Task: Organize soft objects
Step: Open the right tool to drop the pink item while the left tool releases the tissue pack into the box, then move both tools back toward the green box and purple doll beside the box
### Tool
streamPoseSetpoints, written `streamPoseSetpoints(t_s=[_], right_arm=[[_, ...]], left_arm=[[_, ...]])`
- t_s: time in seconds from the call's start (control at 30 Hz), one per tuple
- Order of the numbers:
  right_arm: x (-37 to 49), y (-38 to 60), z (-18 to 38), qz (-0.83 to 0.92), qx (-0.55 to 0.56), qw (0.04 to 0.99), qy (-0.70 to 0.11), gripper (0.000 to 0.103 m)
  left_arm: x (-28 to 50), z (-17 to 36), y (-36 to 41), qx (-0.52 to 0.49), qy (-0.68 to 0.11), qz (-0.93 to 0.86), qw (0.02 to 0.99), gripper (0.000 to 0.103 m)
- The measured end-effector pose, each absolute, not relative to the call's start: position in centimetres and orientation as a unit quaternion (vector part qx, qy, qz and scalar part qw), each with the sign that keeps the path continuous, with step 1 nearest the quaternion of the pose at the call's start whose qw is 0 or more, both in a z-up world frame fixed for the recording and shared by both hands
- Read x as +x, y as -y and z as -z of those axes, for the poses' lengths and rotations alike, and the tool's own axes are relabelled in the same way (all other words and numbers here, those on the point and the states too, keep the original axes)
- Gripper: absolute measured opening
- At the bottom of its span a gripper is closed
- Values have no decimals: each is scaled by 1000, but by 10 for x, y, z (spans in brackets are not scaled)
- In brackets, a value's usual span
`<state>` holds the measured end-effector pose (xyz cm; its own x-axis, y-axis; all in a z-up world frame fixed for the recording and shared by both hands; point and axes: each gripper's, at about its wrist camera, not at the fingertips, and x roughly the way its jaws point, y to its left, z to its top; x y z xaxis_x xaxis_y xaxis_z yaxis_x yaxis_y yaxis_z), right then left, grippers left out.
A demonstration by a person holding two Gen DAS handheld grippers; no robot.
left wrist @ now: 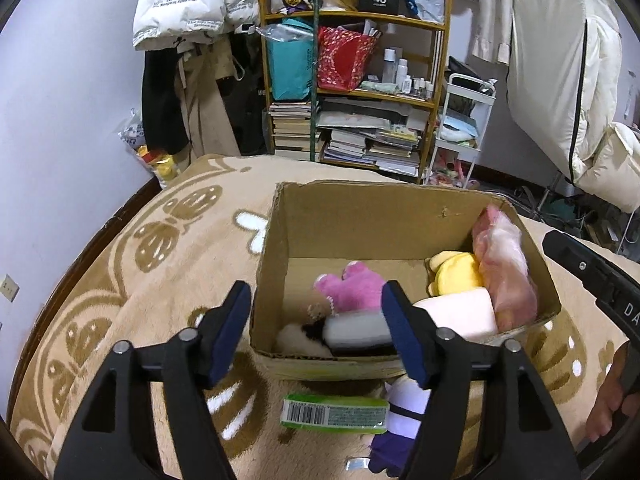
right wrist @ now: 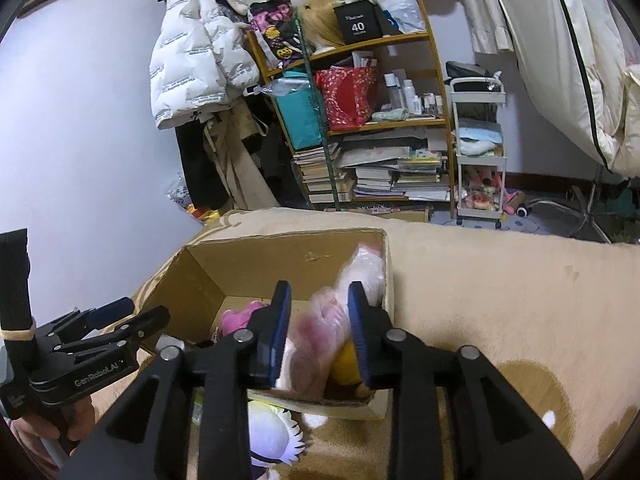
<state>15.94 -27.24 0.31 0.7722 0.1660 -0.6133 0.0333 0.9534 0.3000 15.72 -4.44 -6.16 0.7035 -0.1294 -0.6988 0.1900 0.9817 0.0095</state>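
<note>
An open cardboard box [left wrist: 360, 220] sits on a beige patterned blanket [left wrist: 160, 260]. Inside lie a magenta plush [left wrist: 352, 286], a yellow plush [left wrist: 460, 272], a pale pink cushion [left wrist: 460, 314], a grey item [left wrist: 356, 332] and a pink toy in a clear plastic bag [left wrist: 504, 268]. My left gripper [left wrist: 316, 332] is open and empty above the box's near wall. My right gripper [right wrist: 320, 332] hovers over the box [right wrist: 280, 256] with its jaws apart around the bagged pink toy [right wrist: 324, 328]; the bag is blurred. A white and purple plush [left wrist: 400, 412] [right wrist: 268, 432] lies in front of the box.
A green packet with a barcode [left wrist: 332, 414] lies on the blanket before the box. Behind stand a cluttered wooden shelf [left wrist: 352, 80] with books, a white trolley [left wrist: 460, 128], and hanging jackets [left wrist: 192, 8]. The blanket [right wrist: 500, 300] extends to the right of the box.
</note>
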Motion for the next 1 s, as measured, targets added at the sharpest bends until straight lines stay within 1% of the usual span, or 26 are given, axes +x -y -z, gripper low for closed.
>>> streamPoseSetpoints(t_s=[0.13,0.2,0.33,0.4,0.53,0.6,0.67,0.7,0.77,0.83,0.93,1.0], right_arm=[[155,275,-3,-34,151,930,-332,41],[154,276,-3,-36,153,930,-332,50],[148,276,-6,-35,154,931,-330,54],[144,276,-8,-35,154,931,-329,63],[133,273,-14,-39,137,933,-330,67],[128,271,-17,-36,127,934,-332,75],[122,270,-20,-36,125,934,-333,79],[120,270,-22,-37,125,933,-335,79],[115,269,-23,-37,121,932,-339,81],[110,268,-24,-36,120,930,-345,86],[104,267,-24,-39,122,928,-350,91],[102,265,-24,-39,120,926,-357,98]], left_arm=[[157,60,40,41,-395,80,914,70],[155,57,35,33,-400,82,912,70],[145,51,32,42,-393,78,915,75],[138,47,31,48,-389,76,917,77],[127,41,27,39,-397,84,913,77],[122,38,24,35,-400,84,912,77],[117,35,21,31,-404,82,911,78],[115,34,20,29,-405,81,910,79],[109,32,17,26,-408,83,909,84],[104,31,17,31,-406,82,910,87],[97,30,17,44,-404,79,910,90],[93,31,17,45,-408,80,908,94]])
